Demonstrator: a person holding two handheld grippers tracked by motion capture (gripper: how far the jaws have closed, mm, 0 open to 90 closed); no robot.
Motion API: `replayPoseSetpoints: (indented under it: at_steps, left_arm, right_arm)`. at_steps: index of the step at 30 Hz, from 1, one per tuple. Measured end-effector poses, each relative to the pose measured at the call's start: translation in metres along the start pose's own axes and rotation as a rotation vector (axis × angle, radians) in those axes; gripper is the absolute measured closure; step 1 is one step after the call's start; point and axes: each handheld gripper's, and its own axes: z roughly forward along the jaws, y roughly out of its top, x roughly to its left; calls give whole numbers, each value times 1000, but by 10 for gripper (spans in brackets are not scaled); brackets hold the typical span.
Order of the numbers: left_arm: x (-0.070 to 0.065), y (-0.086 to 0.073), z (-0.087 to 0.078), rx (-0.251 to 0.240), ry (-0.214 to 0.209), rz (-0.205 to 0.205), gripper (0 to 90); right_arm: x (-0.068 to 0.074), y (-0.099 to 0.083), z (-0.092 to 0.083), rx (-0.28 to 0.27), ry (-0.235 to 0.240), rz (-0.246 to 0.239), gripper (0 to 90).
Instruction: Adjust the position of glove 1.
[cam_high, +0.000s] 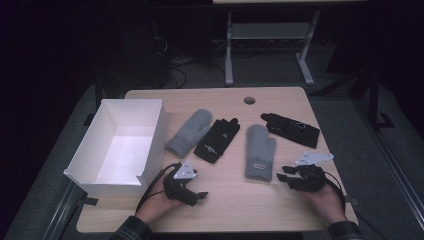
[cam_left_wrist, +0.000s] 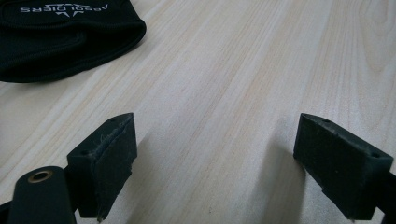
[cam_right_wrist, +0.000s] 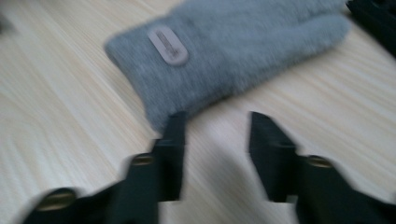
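Observation:
Four gloves lie in a row across the wooden table (cam_high: 235, 205): a grey mitten (cam_high: 189, 133), a black glove (cam_high: 217, 139) with white lettering, a second grey mitten (cam_high: 260, 151) and another black glove (cam_high: 290, 129). My left gripper (cam_high: 199, 197) rests near the front edge, below the first black glove. In the left gripper view it (cam_left_wrist: 217, 135) stands open over bare wood, with that glove's cuff (cam_left_wrist: 60, 37) at the upper left. My right gripper (cam_high: 281, 174) sits just right of the second mitten's cuff. The right gripper view is blurred; the gripper (cam_right_wrist: 217, 121) is open and empty, with the mitten (cam_right_wrist: 224, 56) just beyond its jaws.
A white open box (cam_high: 122, 145), empty inside, stands at the table's left edge, close to my left hand. A round hole (cam_high: 249, 100) is cut in the table's far side. Bare wood lies along the front between both hands. Dark floor and a table frame lie beyond.

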Motion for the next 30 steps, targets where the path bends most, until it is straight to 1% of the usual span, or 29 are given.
replayPoseSetpoints:
  at_steps: [1, 2, 3, 4, 5, 7, 8, 10, 12, 15, 16, 19, 20, 21, 22, 23, 24, 26, 27, 30]
  left_arm:
    - [0, -1, -1, -1, -7, 8, 127]
    - [0, -1, -1, -1, -7, 8, 127]
    - [-1, -2, -1, -10, -13, 6, 127]
    - [-1, -2, -2, -4, -16, 11, 127]
    - [-1, -2, -2, -4, -16, 11, 127]
    - [-1, -2, -2, -2, -13, 18, 127]
    - [-1, -2, -2, -2, -13, 18, 127]
    - [-1, -2, -3, -2, -12, 18, 128]
    - [-1, -2, -2, -7, -12, 8, 127]
    - [-2, -2, -2, -10, -11, 4, 128]
    - [-1, -2, -2, -5, -11, 9, 128]
    - [-1, -2, -2, -6, -8, 0, 128]
    - [-1, -2, -2, -6, -8, -2, 128]
    - [-1, -2, -2, -6, -8, -2, 127]
    - [-1, -2, -2, -5, -8, -1, 127]
    - [-1, -2, -2, -4, -8, -1, 127]
    - [-1, -2, -2, -4, -8, -1, 127]
    - [-1, -2, -2, -4, -7, -1, 128]
    - [-1, -2, -2, -4, -6, -3, 128]
    - [-1, -2, -2, -5, -5, -4, 128]
  right_arm:
    - [0, 5, -1, -6, 19, -5, 801]
    - [0, 7, 0, -11, 30, -9, 801]
    - [0, 9, 0, -15, 43, -8, 885]
    - [0, 11, 0, -15, 56, -6, 900]
    - [0, 11, 0, -15, 56, -6, 900]
    - [0, 17, 5, -19, 82, -20, 900]
    - [0, 17, 5, -19, 82, -20, 900]
    - [-1, 22, 9, -13, 96, -29, 900]
    - [-1, 26, 11, -14, 100, -36, 900]
    - [-2, 29, 14, -18, 103, -45, 900]
    - [-3, 31, 15, -21, 105, -52, 900]
    - [-6, 40, 21, -38, 117, -50, 900]
    - [-6, 42, 24, -41, 123, -58, 900]
    - [-6, 42, 24, -41, 123, -58, 900]
    - [-6, 45, 26, -34, 126, -58, 900]
    - [-6, 47, 31, -26, 125, -70, 900]
    - [-5, 50, 38, -10, 122, -78, 900]
    - [-5, 51, 40, -4, 123, -76, 900]
    - [-5, 52, 46, 13, 121, -80, 900]
    - [-5, 52, 50, 24, 125, -76, 900]
